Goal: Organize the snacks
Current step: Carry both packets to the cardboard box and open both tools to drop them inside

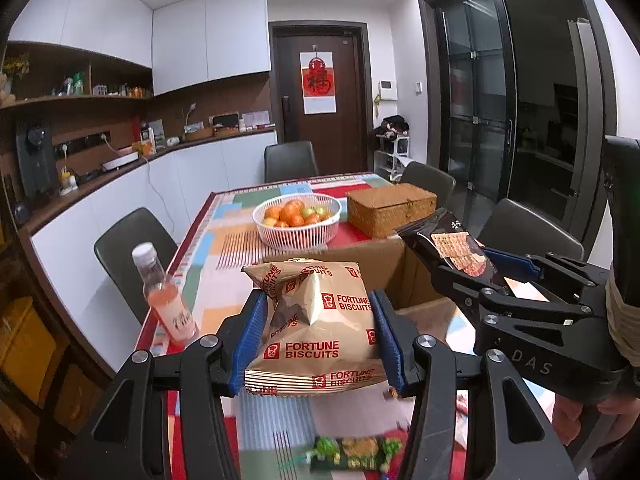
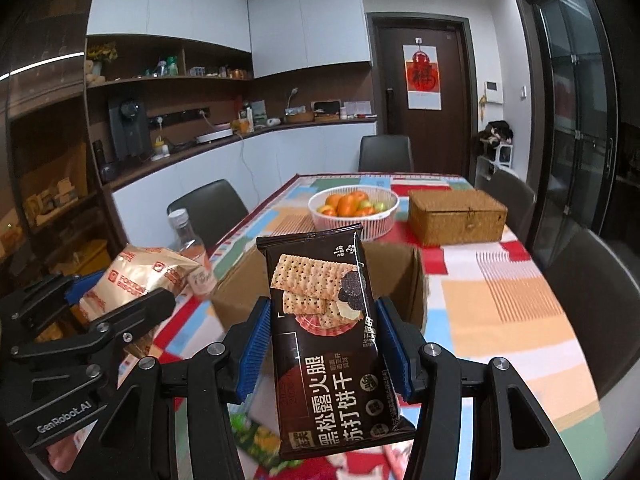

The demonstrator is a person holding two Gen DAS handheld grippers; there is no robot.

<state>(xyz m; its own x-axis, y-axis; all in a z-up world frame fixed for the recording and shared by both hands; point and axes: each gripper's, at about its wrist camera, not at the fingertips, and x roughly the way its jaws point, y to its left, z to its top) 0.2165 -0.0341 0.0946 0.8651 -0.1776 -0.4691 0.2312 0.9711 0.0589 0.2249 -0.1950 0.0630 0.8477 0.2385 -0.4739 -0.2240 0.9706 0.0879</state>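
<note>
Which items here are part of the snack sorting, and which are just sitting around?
Part of the job:
- Fortune Biscuits bag, in left gripper
- dark cracker packet, in right gripper
- cardboard box
- green snack packet

Lying about:
- fruit basket
- wicker box
- drink bottle

Kitchen-dining room: white upper cabinets [image 1: 208, 36] over brown open shelves [image 1: 76, 98], white base units under a dark counter [image 1: 132, 164] along the left wall. Dark wooden door [image 1: 320, 92] with a red hanging print [image 1: 318, 82] at the far end, black-framed glass sliding doors [image 1: 480, 92] on the right. Dark chairs [image 1: 290, 160] surround the tabletop [image 1: 224, 240] with its multicoloured patchwork cloth; ceiling is white.
</note>
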